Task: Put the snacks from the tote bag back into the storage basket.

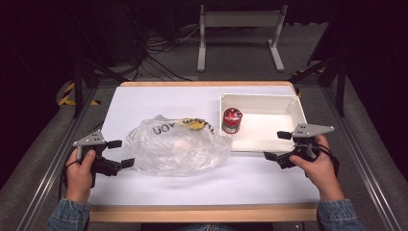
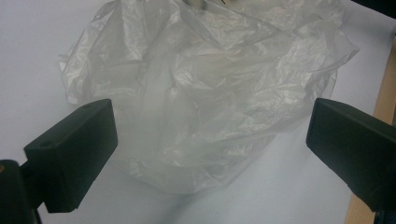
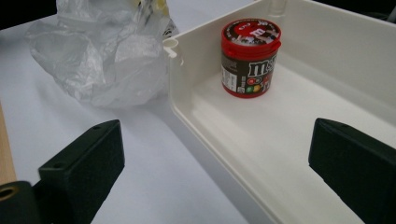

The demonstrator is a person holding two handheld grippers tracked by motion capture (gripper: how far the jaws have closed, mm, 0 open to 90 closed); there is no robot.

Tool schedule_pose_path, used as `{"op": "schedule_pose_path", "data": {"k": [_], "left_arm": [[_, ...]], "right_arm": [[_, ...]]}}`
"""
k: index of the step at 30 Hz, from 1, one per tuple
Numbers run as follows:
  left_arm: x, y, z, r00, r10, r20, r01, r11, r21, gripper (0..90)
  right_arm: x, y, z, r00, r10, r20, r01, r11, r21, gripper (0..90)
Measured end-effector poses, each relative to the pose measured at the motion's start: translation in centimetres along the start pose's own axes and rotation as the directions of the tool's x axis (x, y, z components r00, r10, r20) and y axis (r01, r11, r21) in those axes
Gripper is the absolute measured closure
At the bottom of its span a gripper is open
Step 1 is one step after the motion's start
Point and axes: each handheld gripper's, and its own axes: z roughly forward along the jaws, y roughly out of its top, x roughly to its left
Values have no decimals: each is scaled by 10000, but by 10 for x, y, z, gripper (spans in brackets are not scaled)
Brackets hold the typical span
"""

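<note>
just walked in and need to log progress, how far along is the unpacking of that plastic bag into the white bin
Done, by the look of it: one candy tub stands upright in the white bin. In hand: nothing. The left tongs are open beside the plastic bag, and the right tongs are open at the bin's near edge. Left: the bag lies crumpled on the table with something still inside, too blurred to name.

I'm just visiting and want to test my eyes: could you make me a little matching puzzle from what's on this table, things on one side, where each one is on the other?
Things:
1. candy tub
2. clear plastic bag
3. left gripper
4. white bin

Places:
A. lying on the table's middle
B. far right of the table
C. standing upright inside the bin
D. open, just left of the bag

Pairs: 1-C, 2-A, 3-D, 4-B
</note>
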Motion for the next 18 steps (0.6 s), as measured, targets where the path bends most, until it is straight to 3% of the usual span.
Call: {"op": "schedule_pose_path", "data": {"k": [4,6,10,18], "left_arm": [[0,-4,-1,10000,18,-47,-19,9999,-172,27],[-1,-5,-1,10000,40,-42,-41,9996,-291,25],[-2,-9,-1,10000,91,-19,-91,9995,-319,25],[-1,-19,4,9999,-38,156,42,9997,-232,25]], "right_arm": [[1,-12,-1,9996,-80,-274,70,9993,-377,39],[0,-17,0,9990,-242,-369,234,9995,-203,39],[0,-24,3,9999,-109,-91,108,9998,-141,49],[2,-41,9,9997,223,-60,-222,9997,123,54]]}}
